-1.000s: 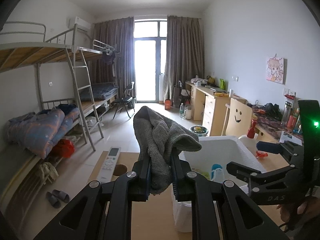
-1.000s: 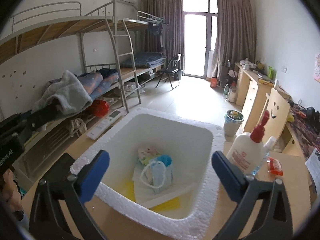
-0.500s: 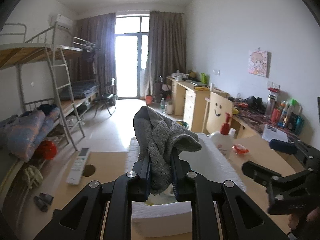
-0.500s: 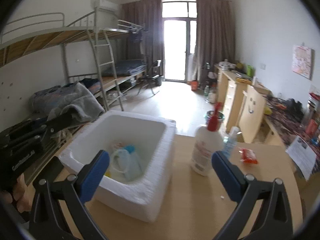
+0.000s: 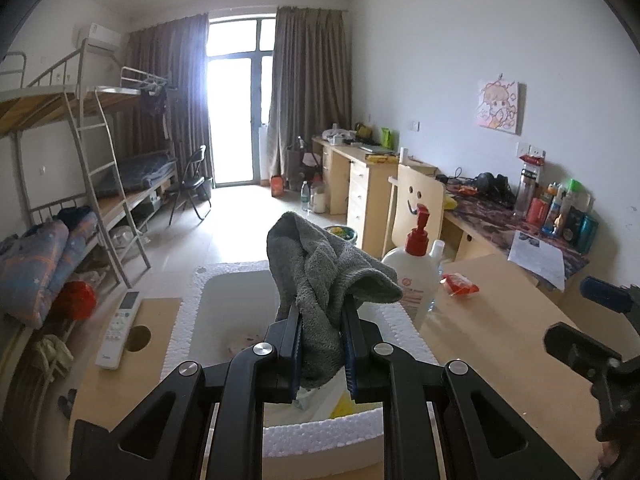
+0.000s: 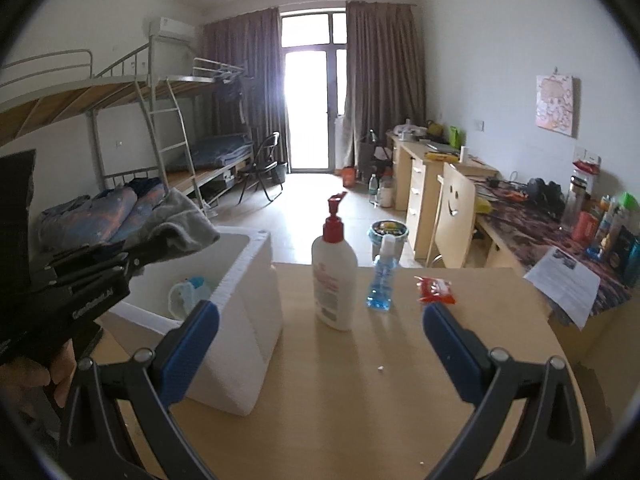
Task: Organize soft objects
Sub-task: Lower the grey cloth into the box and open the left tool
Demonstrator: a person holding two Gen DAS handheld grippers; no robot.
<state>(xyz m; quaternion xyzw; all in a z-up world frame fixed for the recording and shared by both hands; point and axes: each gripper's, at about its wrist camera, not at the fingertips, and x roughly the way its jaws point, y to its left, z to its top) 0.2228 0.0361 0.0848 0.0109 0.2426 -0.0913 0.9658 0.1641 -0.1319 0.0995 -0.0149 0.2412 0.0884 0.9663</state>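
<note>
On the wooden table [image 6: 360, 380], near side, inventory as I hold it:

Item 1. My left gripper [image 5: 320, 328]: clenched on a grey towel [image 5: 324, 276], pads pressing its bunched middle. Its upper folds flop over the jaw tips; its lower end hangs between my fingers. Position: above the white foam box [image 5: 188, 320], over the near part of the opening, apart from the floor of the box.

Item 2. My right gripper [image 6: 320, 340]: released, blue pads wide apart, nothing between them. It faces the open table to the right of the box.

Item 3. Foam box contents: a small pouch with blue and white parts [image 6: 188, 292] on the floor, with pale and yellow material at the near wall. Exact kinds cannot be told.

Item 4. Right of the box: white pump bottle [image 6: 334, 276] upright, just beside the box wall; small blue bottle [image 6: 382, 280] to its right; red packet [image 6: 435, 290] further right, lying flat.

Item 5. Left of the box: white remote control [image 5: 120, 328], flat.

Step in hand, by my judgement: carrying the towel to the box for deposit.

Next move calls for: lowering my left jaws into the opening, keeping the hanging end inside the near wall, then letting go. The red packet looks the likeliest candidate for my free right jaws.
</note>
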